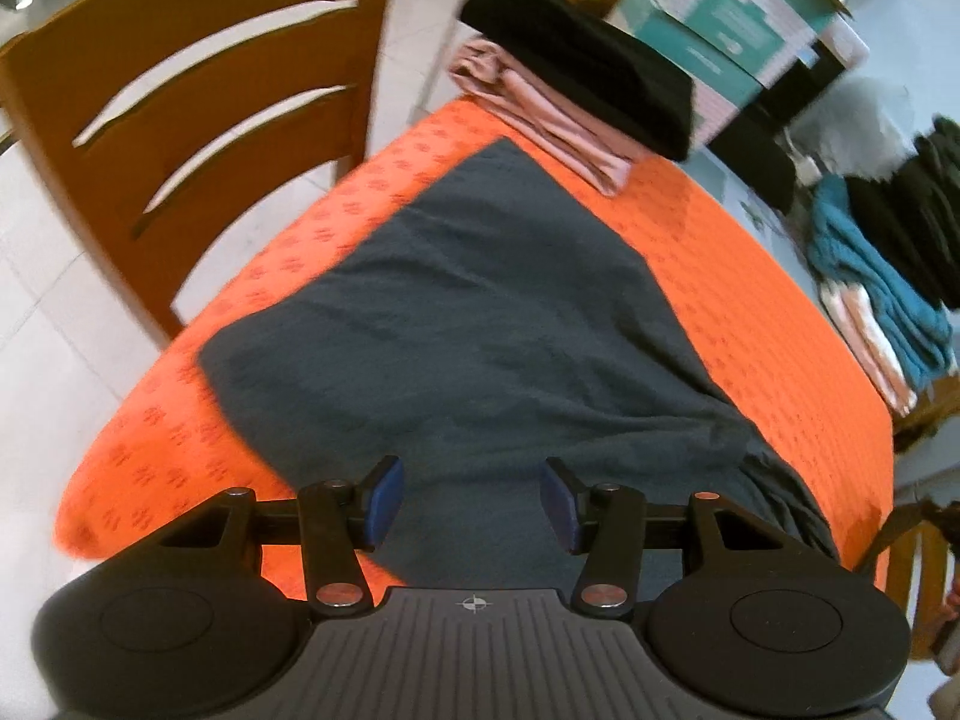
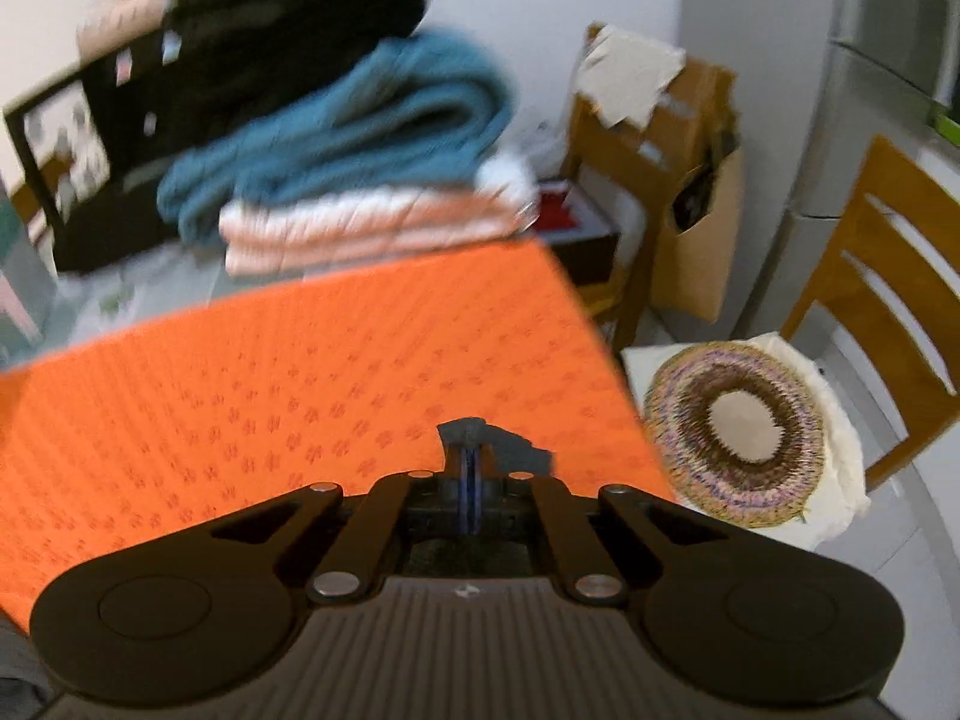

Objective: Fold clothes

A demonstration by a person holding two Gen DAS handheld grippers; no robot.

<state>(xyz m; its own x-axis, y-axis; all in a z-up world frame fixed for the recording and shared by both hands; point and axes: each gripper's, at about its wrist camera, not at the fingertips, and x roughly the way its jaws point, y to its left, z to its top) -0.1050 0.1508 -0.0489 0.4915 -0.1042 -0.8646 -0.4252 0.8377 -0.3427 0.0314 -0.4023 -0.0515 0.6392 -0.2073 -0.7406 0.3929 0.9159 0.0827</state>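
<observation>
Mid-fold: dark grey garment lies spread on the orange tabletop, partly folded, near-right edge bunched.

Left claw released above its near hem. Right claw clenched on a dark scrap, likely the garment's corner.

Folded stack far; unfolded pile remains. Cardboard box contents unclear.

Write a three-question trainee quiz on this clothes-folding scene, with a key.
1. True or false: the left gripper has its jaws apart above the dark grey garment.
2. What colour is the garment on top of the folded pile at the far corner of the orange tablecloth in the left wrist view?
3. What does the right gripper pinch? A) teal towel B) a bit of dark fabric C) nothing

Key: 1 true; 2 black; 3 B
</observation>
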